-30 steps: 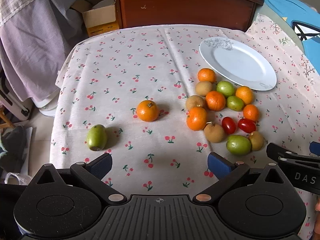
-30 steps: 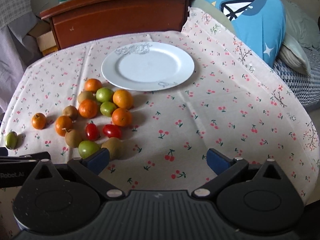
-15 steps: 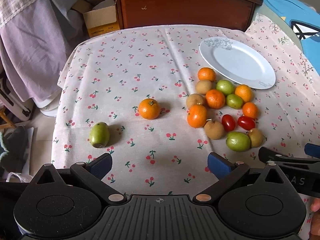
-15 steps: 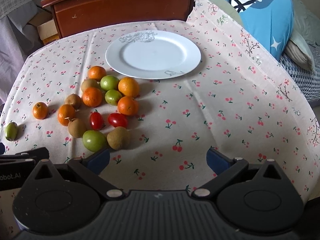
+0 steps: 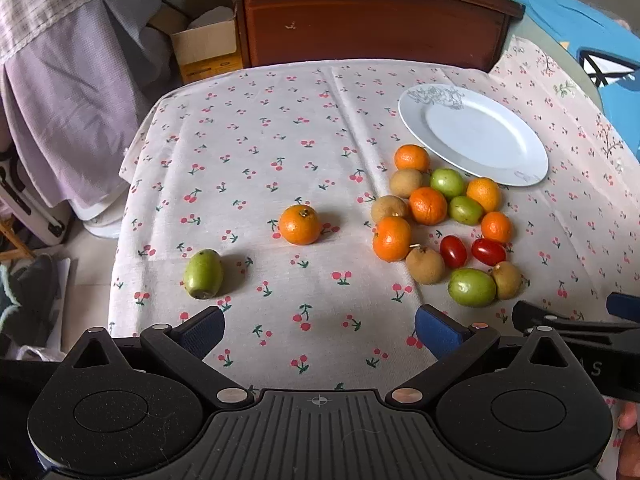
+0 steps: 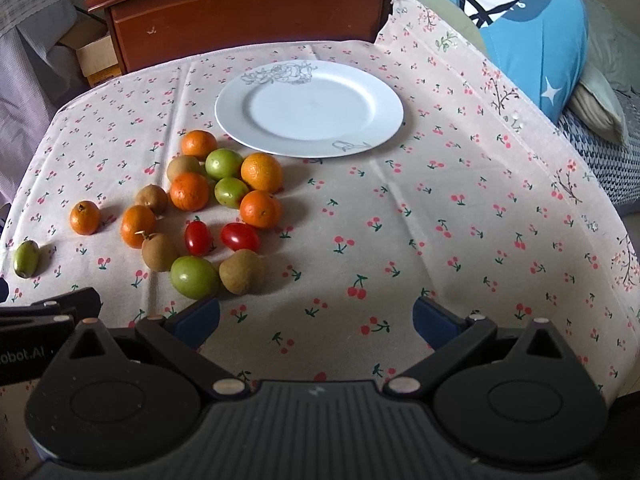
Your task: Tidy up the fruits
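A cluster of oranges, green fruits, brown fruits and two red tomatoes point(image 5: 453, 251) point(image 6: 239, 236) lies on the cherry-print tablecloth, just in front of an empty white plate point(image 5: 476, 132) point(image 6: 310, 108). One orange point(image 5: 300, 224) point(image 6: 84, 217) and one green fruit point(image 5: 203, 274) point(image 6: 26, 258) lie apart to the left. My left gripper point(image 5: 319, 330) hovers open at the near edge, with nothing between its fingers. Also open and empty, my right gripper point(image 6: 315, 320) has its left finger point(image 6: 196, 320) close to a green fruit point(image 6: 193, 277) and a brown fruit point(image 6: 241, 271).
A brown wooden cabinet point(image 5: 372, 20) stands behind the table. To the left are a cardboard box point(image 5: 204, 52) and hanging lilac cloth point(image 5: 64, 92). A blue cushion point(image 6: 528, 28) sits at the right. The tablecloth point(image 6: 460, 200) right of the fruit is bare.
Both views have shifted slightly: the fruit and plate sit a little lower and nearer in the right wrist view, and a little farther back in the left wrist view. No fruit has moved.
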Demonstrator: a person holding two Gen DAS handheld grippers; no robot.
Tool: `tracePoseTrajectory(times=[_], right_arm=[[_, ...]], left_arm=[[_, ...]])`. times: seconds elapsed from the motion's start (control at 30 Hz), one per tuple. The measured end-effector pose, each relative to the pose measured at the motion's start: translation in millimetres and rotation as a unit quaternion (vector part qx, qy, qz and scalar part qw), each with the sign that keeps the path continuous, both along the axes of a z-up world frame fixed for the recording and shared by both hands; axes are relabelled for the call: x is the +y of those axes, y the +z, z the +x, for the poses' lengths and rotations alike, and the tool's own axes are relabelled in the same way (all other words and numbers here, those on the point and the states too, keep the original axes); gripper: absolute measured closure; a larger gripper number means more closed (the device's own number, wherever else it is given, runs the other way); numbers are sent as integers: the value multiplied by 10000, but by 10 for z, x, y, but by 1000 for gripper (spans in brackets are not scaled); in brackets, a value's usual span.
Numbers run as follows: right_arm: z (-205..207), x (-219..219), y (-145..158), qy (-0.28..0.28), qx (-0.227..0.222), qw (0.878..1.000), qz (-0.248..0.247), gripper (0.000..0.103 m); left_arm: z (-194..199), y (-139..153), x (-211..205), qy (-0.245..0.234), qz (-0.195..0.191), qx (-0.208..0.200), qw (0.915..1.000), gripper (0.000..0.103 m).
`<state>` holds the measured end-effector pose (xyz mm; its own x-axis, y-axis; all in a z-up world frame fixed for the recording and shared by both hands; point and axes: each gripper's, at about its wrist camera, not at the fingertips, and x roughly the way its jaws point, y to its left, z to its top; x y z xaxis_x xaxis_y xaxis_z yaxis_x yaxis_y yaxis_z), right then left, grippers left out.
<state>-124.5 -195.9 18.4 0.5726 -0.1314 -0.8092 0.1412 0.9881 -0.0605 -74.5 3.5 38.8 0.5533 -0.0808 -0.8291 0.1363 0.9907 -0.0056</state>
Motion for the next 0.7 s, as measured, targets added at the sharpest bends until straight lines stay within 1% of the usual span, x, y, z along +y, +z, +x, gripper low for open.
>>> tracePoseTrajectory(times=[0.3, 0.53, 0.7], right_arm=[[-11, 29, 23, 21, -17, 10000, -9, 1], [-23, 23, 60, -22, -130, 9999, -11, 1], [-36, 26, 69, -27, -182, 9998, 19, 1]], left_arm=[[-18, 22, 18, 58, -50, -53, 10000, 1], [-37, 28, 3, 37, 58, -115, 9999, 1], [-43, 25, 14, 36, 60, -124, 9999, 1]])
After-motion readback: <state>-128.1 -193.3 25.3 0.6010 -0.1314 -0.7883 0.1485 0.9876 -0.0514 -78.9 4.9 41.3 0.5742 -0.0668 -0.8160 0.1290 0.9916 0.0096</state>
